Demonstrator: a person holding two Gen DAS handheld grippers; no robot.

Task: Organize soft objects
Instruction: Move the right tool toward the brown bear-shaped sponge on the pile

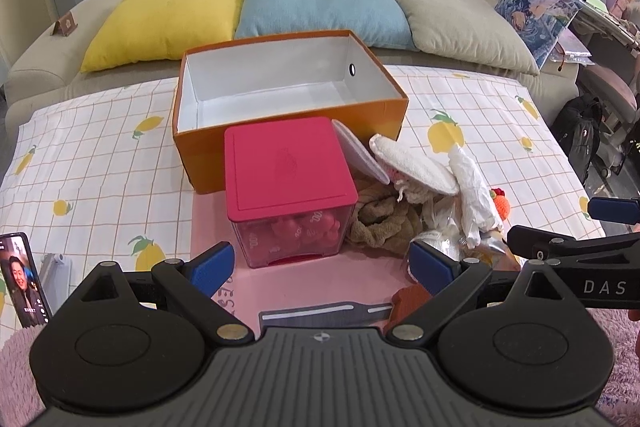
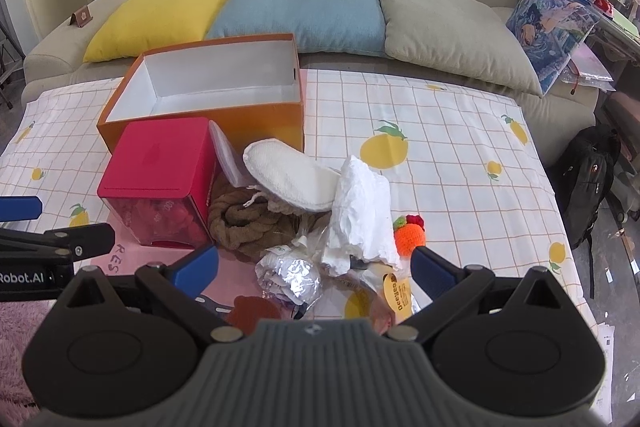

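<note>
Looking at the pile, most of the soft stuff sat bunched just in front of the orange box, which was open and had nothing in it, right beside the pink-lidded container. The left gripper and the right gripper both had their fingers spread wide with nothing between them, hovering low over the near edge of the heap. The brown towel looked thick and floppy, so I'd guess pinching a raised fold on top would work better than trying to scoop it. The white pad lay across the towel and seemed light and squashy, probably easiest by its near rim. The white crumpled cloth leaned next to it, likely weightless and a bit slippery. The little orange knitted toy sat apart on the lemon tablecloth, small and grippy, easy to grab whole. The foil wrapper didn't look soft, so I'd skip it.
</note>
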